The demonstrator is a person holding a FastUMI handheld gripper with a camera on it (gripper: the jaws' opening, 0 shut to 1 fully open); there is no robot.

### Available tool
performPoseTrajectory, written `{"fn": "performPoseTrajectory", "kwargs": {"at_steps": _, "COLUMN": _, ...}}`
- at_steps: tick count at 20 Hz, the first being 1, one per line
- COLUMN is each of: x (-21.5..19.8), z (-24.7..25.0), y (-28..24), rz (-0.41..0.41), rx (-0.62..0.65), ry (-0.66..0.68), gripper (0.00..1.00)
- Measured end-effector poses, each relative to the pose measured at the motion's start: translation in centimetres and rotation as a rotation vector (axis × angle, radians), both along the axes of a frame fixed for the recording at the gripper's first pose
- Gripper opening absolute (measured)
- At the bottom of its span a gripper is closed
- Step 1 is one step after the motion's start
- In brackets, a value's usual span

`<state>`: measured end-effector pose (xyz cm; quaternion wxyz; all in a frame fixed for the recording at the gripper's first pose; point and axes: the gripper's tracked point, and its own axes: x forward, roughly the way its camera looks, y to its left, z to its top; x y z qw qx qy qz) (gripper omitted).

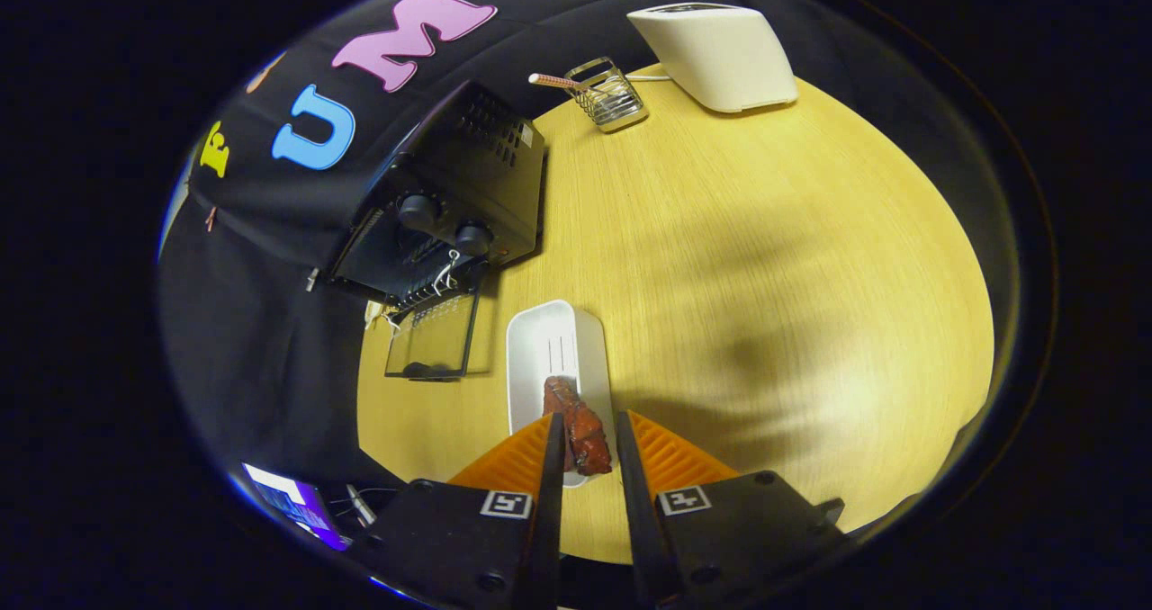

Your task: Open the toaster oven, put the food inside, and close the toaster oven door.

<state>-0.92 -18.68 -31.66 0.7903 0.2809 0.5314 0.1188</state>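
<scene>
Between ridged tool [589,423] fingers, lumpy glazed meat [576,432] gripped, over oblong white tray [556,345], smooth wooden table [765,277]

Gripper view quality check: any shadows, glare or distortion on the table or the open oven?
Gripper view: soft shadow across the table, heavy fisheye bending of the toaster oven, its open door dim but glare-free; food between the tool fingers in the tray is sharp.

Bare round wooden table [765,259] lies open right of the black toaster oven [459,187]; its dropped glass door [434,336] and the white oblong tray [556,349] crowd the left edge.
</scene>
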Motion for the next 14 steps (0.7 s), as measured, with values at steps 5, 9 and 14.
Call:
{"fn": "performPoseTrajectory", "kwargs": {"at_steps": 5, "x": 0.2, "z": 0.2, "y": 0.2, "rz": 0.01, "rx": 0.01, "ry": -0.007, "gripper": 0.2}}
{"fn": "performPoseTrajectory", "kwargs": {"at_steps": 9, "x": 0.3, "z": 2.0, "y": -0.1, "rz": 0.0, "rx": -0.03, "ry": -0.05, "gripper": 0.16}}
{"fn": "performPoseTrajectory", "kwargs": {"at_steps": 14, "x": -0.2, "z": 7.1, "y": 0.4, "rz": -0.088, "rx": -0.056, "ry": -0.122, "gripper": 0.16}}
